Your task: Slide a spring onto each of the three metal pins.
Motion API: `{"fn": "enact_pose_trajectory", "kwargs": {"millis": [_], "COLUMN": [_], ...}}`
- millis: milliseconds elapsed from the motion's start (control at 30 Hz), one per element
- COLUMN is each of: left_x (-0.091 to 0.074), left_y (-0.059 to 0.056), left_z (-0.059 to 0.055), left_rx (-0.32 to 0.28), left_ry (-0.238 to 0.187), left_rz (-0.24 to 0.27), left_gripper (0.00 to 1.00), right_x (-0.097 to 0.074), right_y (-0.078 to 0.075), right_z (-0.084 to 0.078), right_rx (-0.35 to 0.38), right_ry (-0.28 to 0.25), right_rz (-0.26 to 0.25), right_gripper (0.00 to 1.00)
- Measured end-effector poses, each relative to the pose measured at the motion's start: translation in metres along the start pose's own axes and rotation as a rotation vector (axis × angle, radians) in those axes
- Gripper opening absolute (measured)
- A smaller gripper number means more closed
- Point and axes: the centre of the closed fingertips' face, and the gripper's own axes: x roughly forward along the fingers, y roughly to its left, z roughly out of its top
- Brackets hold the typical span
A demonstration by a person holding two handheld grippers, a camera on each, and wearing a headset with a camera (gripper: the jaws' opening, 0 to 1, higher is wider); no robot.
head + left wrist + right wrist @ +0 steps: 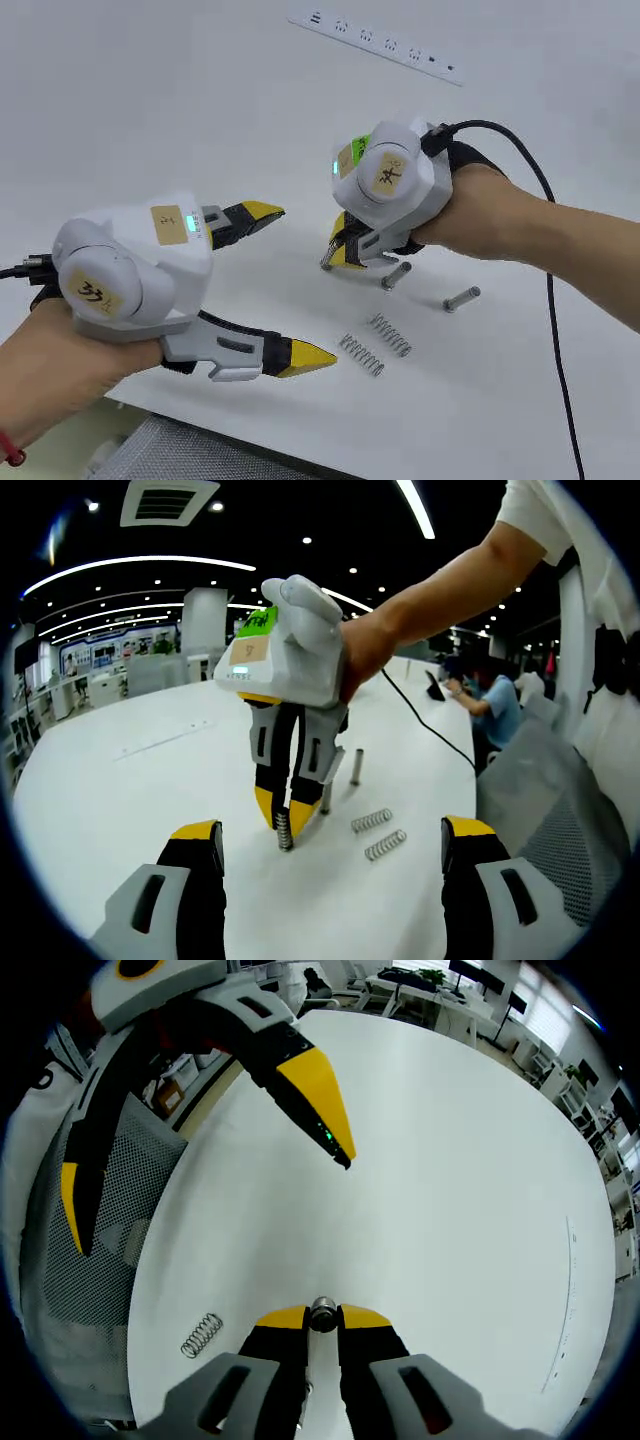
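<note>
Pointing down, right gripper clamps upright pin; left gripper level, jaws spread wide.

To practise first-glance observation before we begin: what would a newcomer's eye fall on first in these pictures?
The right gripper stands out at mid-table, pointing down and shut on a metal pin held upright against the surface. Nearer the person, the left gripper is open wide. Two loose springs lie on the white table, close to two free pins.
</note>
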Motion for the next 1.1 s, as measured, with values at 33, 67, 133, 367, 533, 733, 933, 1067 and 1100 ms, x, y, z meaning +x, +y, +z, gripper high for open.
{"fn": "enact_pose_trajectory", "kwargs": {"millis": [33, 67, 133, 367, 533, 733, 933, 1067, 1100], "left_x": [0.000, 0.000, 0.000, 0.000, -0.002, -0.003, -0.005, -0.006, -0.006], "left_y": [0.000, 0.000, 0.000, 0.000, 0.000, -0.001, -0.002, -0.003, -0.003], "left_z": [0.000, 0.000, 0.000, 0.000, -0.001, 0.001, -0.001, -0.002, -0.001], "left_rx": [0.000, 0.000, 0.000, 0.005, 0.009, 0.023, 0.040, 0.056, 0.057], "left_ry": [0.000, 0.002, 0.004, 0.004, 0.009, 0.017, 0.035, 0.048, 0.049], "left_rz": [0.000, 0.000, -0.001, -0.004, -0.003, -0.006, -0.012, -0.018, -0.019], "left_gripper": [0.92, 0.92, 0.91, 0.91, 0.91, 0.92, 0.92, 0.92, 0.92], "right_x": [0.000, 0.000, -0.001, 0.000, -0.002, -0.018, -0.043, -0.064, -0.069], "right_y": [0.001, 0.001, 0.001, 0.003, 0.002, 0.000, -0.001, 0.004, 0.006], "right_z": [0.001, 0.002, 0.002, 0.002, 0.005, 0.011, 0.014, 0.014, 0.013], "right_rx": [0.003, 0.003, -0.002, -0.001, -0.002, 0.013, 0.077, 0.097, 0.098], "right_ry": [-0.005, -0.006, -0.004, -0.003, -0.014, -0.051, -0.137, -0.183, -0.190], "right_rz": [0.000, 0.000, 0.000, 0.001, -0.009, -0.029, -0.057, -0.071, -0.075], "right_gripper": [0.12, 0.12, 0.12, 0.13, 0.18, 0.23, 0.29, 0.37, 0.39]}}
